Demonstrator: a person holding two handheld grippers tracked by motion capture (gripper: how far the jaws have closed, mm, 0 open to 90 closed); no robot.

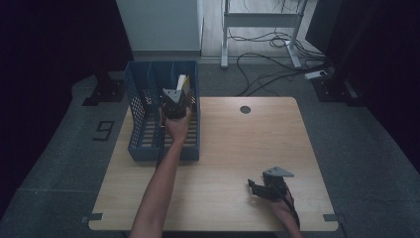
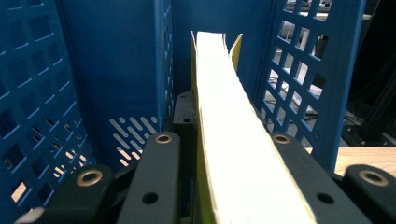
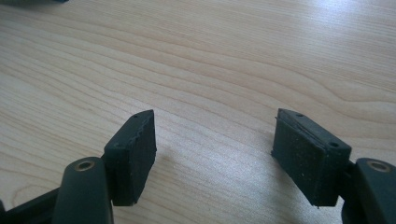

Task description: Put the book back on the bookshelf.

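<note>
Nearest my lens in the left gripper view, my left claw (image 2: 219, 186) is clamped on a book (image 2: 233, 140), its black jaws pressed against the yellow covers on either side while the pale page edges run up the middle of the picture. That book stands upright on its edge inside a blue file rack (image 2: 112, 70); a solid blue divider rises on one side of it and a perforated blue wall on the other. From the high view I see the same left claw (image 1: 174, 105) reached into the rack's (image 1: 143, 124) right-hand compartment, with the book (image 1: 183, 82) showing pale and yellow just past it near the rack's far end. The rack sits at the far left of the worktop (image 1: 223, 148), its slotted floor visible in the compartments.

My right claw (image 3: 214, 144) stands wide with nothing between its pads (image 3: 133, 149), hovering just over bare wood grain. In the high view it (image 1: 253, 187) is near the front right of the worktop, pointing left, well apart from the rack. A dark round hole (image 1: 245, 109) marks the worktop's far edge, and cables (image 1: 267, 59) trail across the grey floor beyond.
</note>
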